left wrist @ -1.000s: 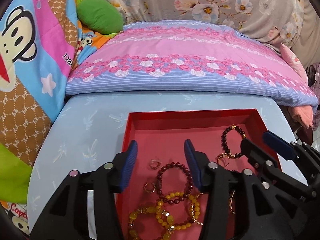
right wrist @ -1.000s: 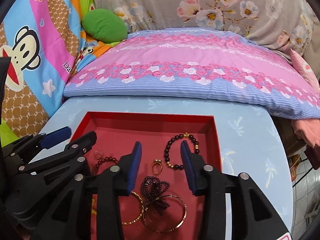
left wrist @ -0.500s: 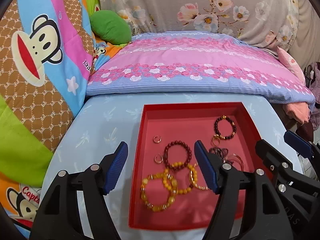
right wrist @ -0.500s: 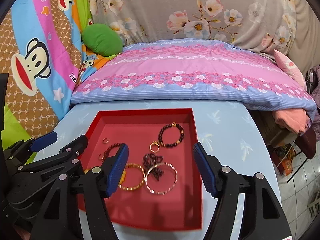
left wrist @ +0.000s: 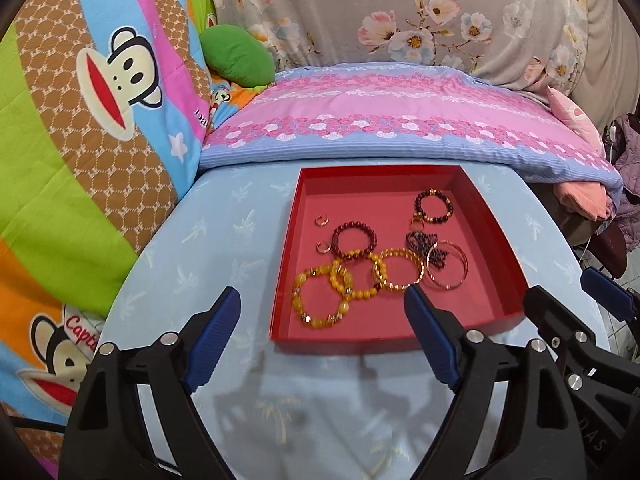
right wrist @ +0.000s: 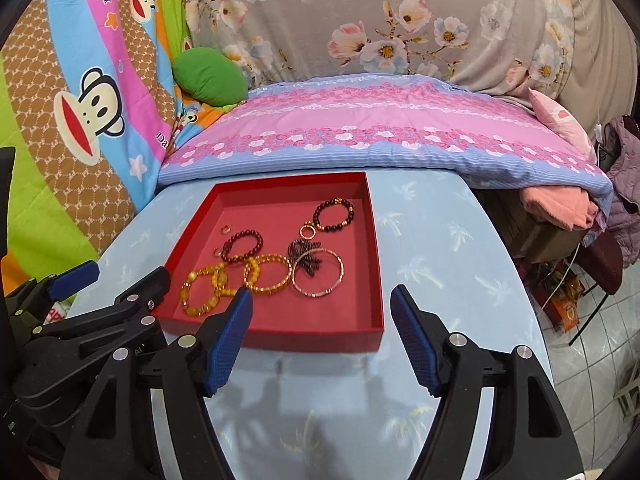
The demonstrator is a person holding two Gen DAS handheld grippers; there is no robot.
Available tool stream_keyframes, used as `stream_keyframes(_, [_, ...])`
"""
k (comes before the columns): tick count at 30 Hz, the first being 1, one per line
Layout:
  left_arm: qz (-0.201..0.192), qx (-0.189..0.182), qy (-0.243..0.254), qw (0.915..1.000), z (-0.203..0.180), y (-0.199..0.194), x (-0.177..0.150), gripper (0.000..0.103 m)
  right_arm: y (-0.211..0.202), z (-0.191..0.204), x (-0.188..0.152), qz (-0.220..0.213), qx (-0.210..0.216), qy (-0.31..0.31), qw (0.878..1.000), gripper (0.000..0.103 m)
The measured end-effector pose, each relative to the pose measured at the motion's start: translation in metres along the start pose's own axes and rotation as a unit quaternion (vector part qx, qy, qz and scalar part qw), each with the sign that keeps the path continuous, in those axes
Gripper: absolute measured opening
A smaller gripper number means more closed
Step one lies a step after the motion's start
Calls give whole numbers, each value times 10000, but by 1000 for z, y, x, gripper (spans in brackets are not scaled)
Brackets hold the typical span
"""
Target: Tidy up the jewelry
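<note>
A red tray (left wrist: 496, 236) (right wrist: 376, 264) sits on the light blue table and holds several pieces of jewelry: yellow bead bracelets (left wrist: 320, 300) (right wrist: 202, 292), a dark red bead bracelet (left wrist: 354, 240) (right wrist: 242, 246), a gold bangle (left wrist: 446, 268) (right wrist: 318, 276), a dark bead bracelet (left wrist: 434, 206) (right wrist: 334, 214) and small rings (left wrist: 321, 221). My left gripper (left wrist: 320, 332) is open and empty, just in front of the tray's near edge. My right gripper (right wrist: 322, 332) is open and empty, beside it, also in front of the tray.
A pink and blue pillow (left wrist: 380, 124) lies behind the table. A monkey-print quilt (left wrist: 100, 120) rises on the left. Clothes and clutter (right wrist: 580, 208) sit off the table's right edge. The light blue table (left wrist: 224, 248) extends left and right of the tray.
Both grippers have pulled back from over the tray to in front of its near edge, and their jaws have opened wider. The jewelry has not moved.
</note>
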State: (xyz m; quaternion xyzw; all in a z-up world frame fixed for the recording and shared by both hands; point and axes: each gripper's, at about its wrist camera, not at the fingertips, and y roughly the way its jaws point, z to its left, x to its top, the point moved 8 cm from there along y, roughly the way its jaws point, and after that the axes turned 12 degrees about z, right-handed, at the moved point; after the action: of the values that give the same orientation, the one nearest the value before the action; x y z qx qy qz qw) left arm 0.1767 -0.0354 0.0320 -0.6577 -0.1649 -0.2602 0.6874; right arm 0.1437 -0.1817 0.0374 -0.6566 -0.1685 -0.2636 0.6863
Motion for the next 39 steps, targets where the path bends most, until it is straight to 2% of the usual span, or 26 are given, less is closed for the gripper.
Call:
stream_keyframes(15, [123,121,-123,9998,7,-9,-49,85,-12,3,-48,121,-55,-75,9999,71])
stream_keyframes(26, [190,172,-179,9995,12,-7,-69,87,-8,7,-63,219,-39,-124,9997,71])
stream_keyframes(39, [250,276,-233,9990,19,-5,-77,87,-6,14,-68,240,-52,-239,9994,71])
